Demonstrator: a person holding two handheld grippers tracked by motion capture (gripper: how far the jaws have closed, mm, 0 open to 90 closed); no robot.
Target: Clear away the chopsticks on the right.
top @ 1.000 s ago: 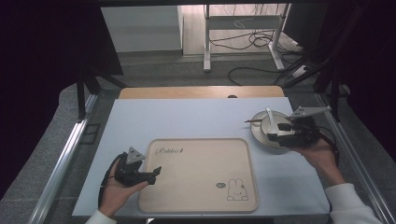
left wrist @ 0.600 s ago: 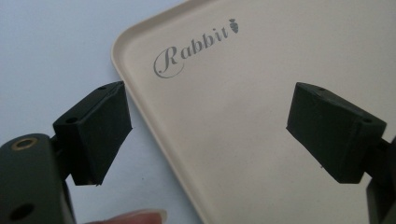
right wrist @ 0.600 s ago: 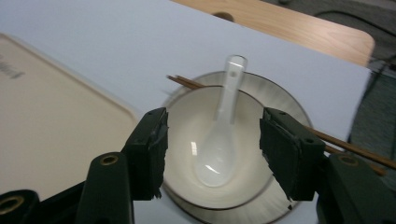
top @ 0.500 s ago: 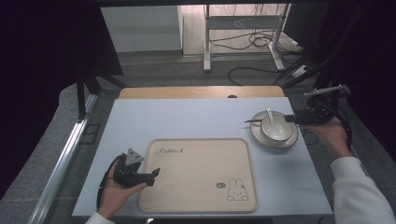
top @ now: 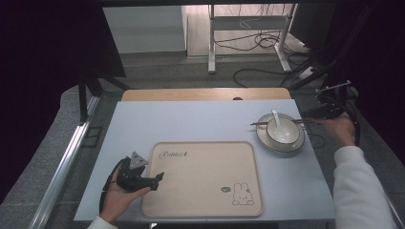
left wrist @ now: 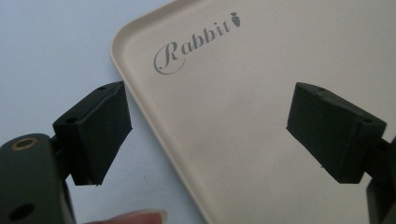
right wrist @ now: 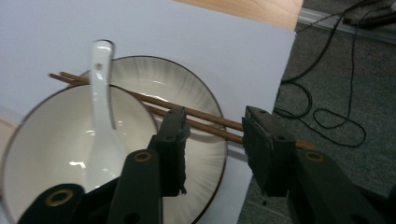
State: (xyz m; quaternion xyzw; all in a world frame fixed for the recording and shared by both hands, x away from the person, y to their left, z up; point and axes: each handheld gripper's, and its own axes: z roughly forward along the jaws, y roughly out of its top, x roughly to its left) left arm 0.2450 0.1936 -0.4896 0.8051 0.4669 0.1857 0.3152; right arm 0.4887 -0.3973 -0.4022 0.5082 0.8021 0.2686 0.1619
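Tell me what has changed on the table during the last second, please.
The right tool moved off the bowl to the right, past the table edge. Its open jaws now straddle the chopsticks lying across the plate. The left tool stayed open at the tray's left edge. The spoon, bowl, plate and tray kept their places.

Lab-like recording space, dark curtains [top: 43,43], loose floor cables [top: 258,43], metal-framed table [top: 200,119]
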